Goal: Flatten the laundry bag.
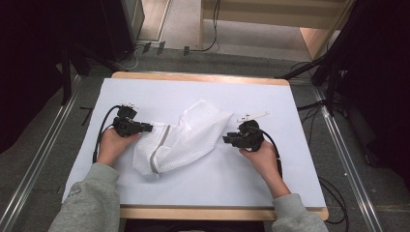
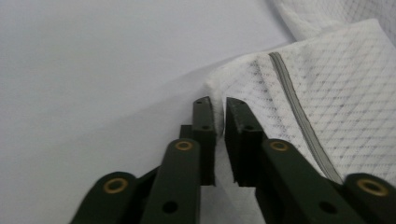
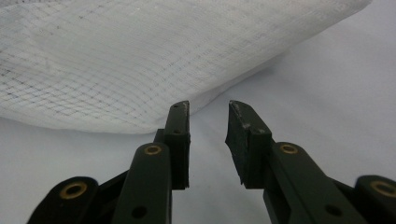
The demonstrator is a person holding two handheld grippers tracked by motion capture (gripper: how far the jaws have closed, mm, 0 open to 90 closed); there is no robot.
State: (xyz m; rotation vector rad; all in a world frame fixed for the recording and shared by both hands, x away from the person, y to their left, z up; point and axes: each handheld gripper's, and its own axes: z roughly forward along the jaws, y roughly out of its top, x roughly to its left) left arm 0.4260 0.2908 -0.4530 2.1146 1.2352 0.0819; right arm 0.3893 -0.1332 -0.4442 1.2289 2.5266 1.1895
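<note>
- Mesh bag [image 1: 181,137]: white, with a grey zip strip [image 1: 159,147] running along its left part; lies crumpled near the middle of the table [image 1: 203,181], slanting from lower left to upper right in the high view.
- Table: wooden edge, white cover; the bag rests flat on the cover, between the two grippers.
- Left gripper [image 1: 145,127]: held in the person's left hand [image 1: 112,145], at the bag's left edge. In the left gripper view [image 2: 218,116] the jaws stand nearly together, pinching a thin edge of the bag's fabric just beside the zip strip.
- Right gripper [image 1: 226,139]: held in the right hand [image 1: 263,157], at the bag's right side. In the right gripper view [image 3: 208,116] the jaws stand apart, with bare table cover between them; the bag's edge [image 3: 140,70] lies just ahead, untouched.
- Sleeves [image 1: 92,200]: grey, entering from the near edge.
</note>
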